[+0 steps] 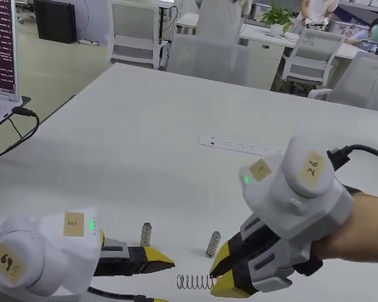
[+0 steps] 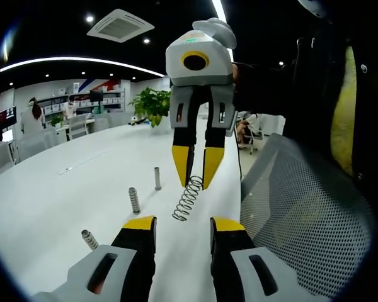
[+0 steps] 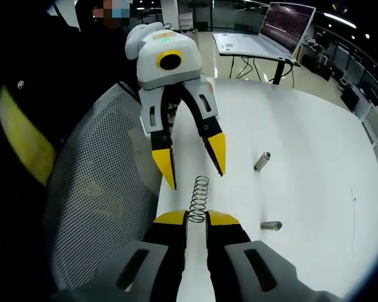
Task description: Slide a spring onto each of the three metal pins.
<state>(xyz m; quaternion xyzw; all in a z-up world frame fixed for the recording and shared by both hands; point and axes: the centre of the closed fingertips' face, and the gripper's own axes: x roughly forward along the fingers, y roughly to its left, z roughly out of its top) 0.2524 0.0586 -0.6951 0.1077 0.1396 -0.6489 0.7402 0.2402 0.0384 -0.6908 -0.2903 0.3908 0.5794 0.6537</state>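
1. My right gripper point(image 3: 197, 217) has its fingers point(image 3: 223, 220) pinched on one end of the loose spring point(image 1: 194, 281). The spring lies flat on the worktop point(image 1: 145, 138), close to the near edge. Grabbing it by the end makes sense to me, since the rest of the coil and the far opening are free to go over a pin.
2. The left gripper point(image 2: 183, 223) faces it from the other side with its fingers spread and nothing in them. The spring's free end points toward that gap. My guess is it's parked there to steady the coil if it flops.
3. Two pins wear springs already. The left sprung pin point(image 1: 146, 234) is just beyond the left fingers, and the right sprung pin point(image 1: 213, 244) is just beside the right gripper. Both stand a bit farther in from the near edge than the loose spring.
4. The bare pin point(image 2: 157, 178) stands upright in the same row, near the right gripper's tips in the left gripper view. So by my count this is the last one.
5. Next I'd lift the spring, tip it upright and line its open end over the bare pin. Held by one end it looks floppy, so it could sag off-axis or ping out.
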